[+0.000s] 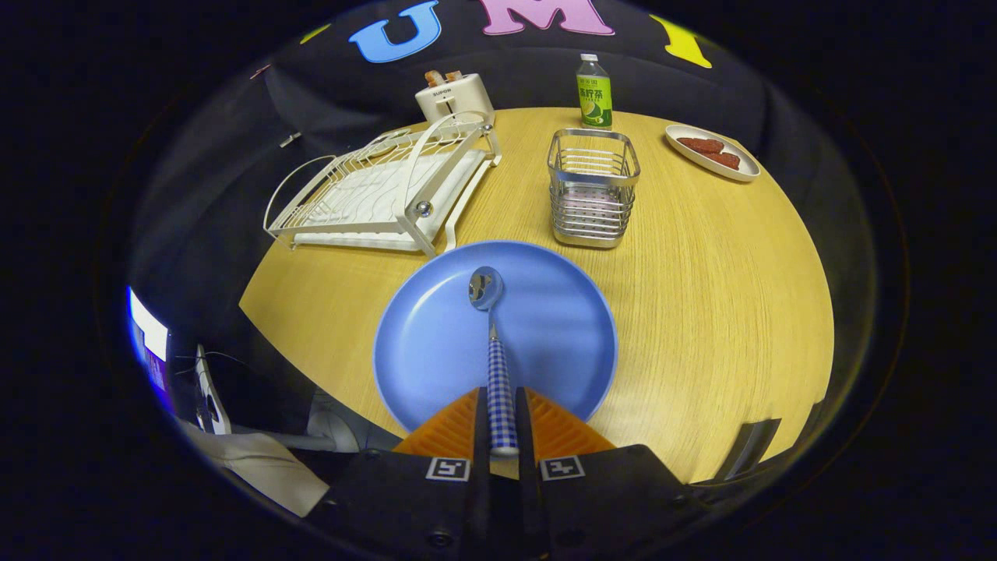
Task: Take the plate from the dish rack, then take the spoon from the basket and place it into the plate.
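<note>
Blue plate [545, 343], tongs [502, 425] clenched on checked-handled spoon [492, 343], toaster [454, 97] marked SUPOR

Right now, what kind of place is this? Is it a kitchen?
Probably a pretend kitchen set up on a wooden table, not a real one. A white dish rack, a toaster and a wire basket stand there. The gripper holds a spoon over a blue plate.

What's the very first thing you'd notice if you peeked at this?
The big blue plate on the wooden table, just ahead of the gripper. Its fingers pinch the checked handle of a shiny spoon, whose bowl is over the plate's middle. Beyond stand a white dish rack and a metal basket.
</note>
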